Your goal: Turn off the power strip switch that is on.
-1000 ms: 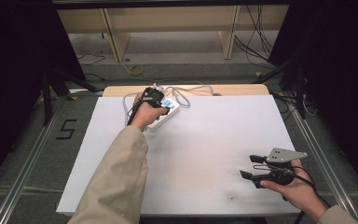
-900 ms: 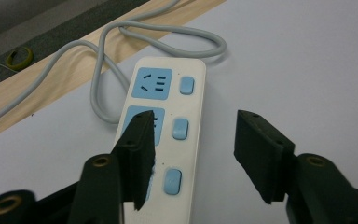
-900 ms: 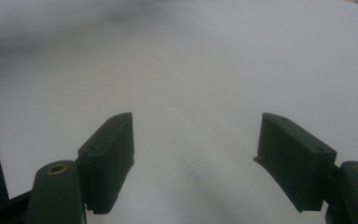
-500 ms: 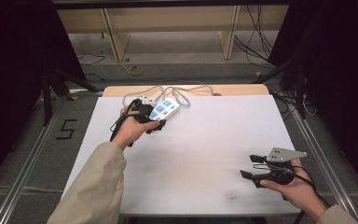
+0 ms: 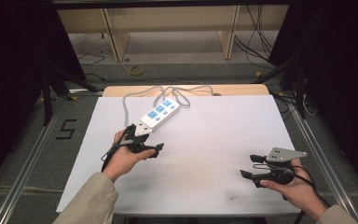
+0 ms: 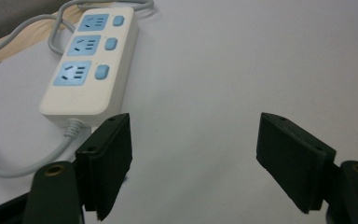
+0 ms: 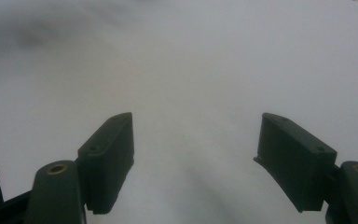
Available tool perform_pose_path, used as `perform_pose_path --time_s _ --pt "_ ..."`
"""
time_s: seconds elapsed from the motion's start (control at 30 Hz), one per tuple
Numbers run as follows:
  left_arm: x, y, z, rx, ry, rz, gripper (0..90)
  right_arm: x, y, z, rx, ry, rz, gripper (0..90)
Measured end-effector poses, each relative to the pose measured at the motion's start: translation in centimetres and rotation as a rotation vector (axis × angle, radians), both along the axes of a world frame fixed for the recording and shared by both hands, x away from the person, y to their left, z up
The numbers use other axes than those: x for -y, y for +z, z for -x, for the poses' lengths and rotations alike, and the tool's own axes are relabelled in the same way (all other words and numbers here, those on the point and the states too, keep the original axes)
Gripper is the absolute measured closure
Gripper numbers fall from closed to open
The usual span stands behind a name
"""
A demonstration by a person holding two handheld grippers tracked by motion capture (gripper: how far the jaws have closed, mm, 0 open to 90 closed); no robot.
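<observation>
Left tool (image 6: 193, 163) gapes wide, gripping nothing, just beside the cord end of the power strip (image 5: 157, 114), which lies flat far-left on the tabletop (image 5: 214, 140). Right tool (image 5: 254, 167) also released, well apart. Strip looks rigid, light, smooth plastic; cord (image 6: 9, 168) floppy. Best grip: across the narrow body.

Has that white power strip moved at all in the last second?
Yes. The power strip has slid toward the person, away from the table's far wooden edge.
</observation>
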State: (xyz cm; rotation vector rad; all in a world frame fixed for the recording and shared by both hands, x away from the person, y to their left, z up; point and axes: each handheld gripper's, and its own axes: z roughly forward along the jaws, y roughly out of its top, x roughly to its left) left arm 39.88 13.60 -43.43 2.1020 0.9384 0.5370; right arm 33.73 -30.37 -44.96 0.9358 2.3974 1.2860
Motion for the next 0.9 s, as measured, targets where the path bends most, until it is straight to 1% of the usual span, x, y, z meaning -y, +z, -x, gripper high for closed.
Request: perform_pose_path --time_s 0.13,0.2,0.23,0.3,0.33,0.43,0.47,0.5,0.57,0.63,0.77,0.9 --pt "-0.2 -0.9 1.8 0.003 0.005 0.001 26.4 0.0 0.0 0.0 -0.001 0.002 0.000 27.6" --pt "-0.3 -1.5 2.7 0.015 0.014 -0.006 26.5 0.0 0.0 0.0 -0.001 0.002 0.003 27.6" --pt "-0.3 -1.8 3.1 0.018 0.010 -0.014 26.5 0.0 0.1 0.1 -0.001 0.003 0.002 27.6" --pt "-0.4 -2.4 3.8 0.007 0.010 -0.032 26.5 0.0 0.1 0.1 0.005 0.006 0.002 27.6" --pt "-0.5 -2.6 4.0 0.002 0.010 -0.033 26.5 0.0 0.0 0.1 0.006 0.006 0.002 27.6" --pt "-0.7 -2.7 4.8 -0.002 0.016 -0.031 26.5 -0.1 0.1 0.1 0.007 0.007 0.004 27.6" --pt "-0.8 -2.8 5.0 0.004 0.020 -0.028 26.5 -0.1 0.1 0.1 0.006 0.008 0.003 27.6" --pt "-1.0 -2.8 5.2 -0.003 0.019 -0.027 26.5 -0.1 0.1 0.1 0.005 0.008 0.003 27.6" --pt "-1.2 -2.9 5.8 -0.015 0.015 -0.012 26.4 0.0 0.1 0.1 0.006 0.007 0.003 27.6" --pt "-1.5 -2.8 6.1 -0.008 0.010 -0.021 26.4 0.1 0.1 0.1 0.007 0.004 0.002 27.6" --pt "-1.6 -2.6 6.4 0.005 0.009 -0.019 26.3 0.1 0.1 0.1 0.005 -0.001 0.002 27.6" --pt "-1.2 -2.7 6.4 -0.001 0.002 -0.013 26.3 0.1 0.1 0.1 0.007 -0.002 0.005 27.6"
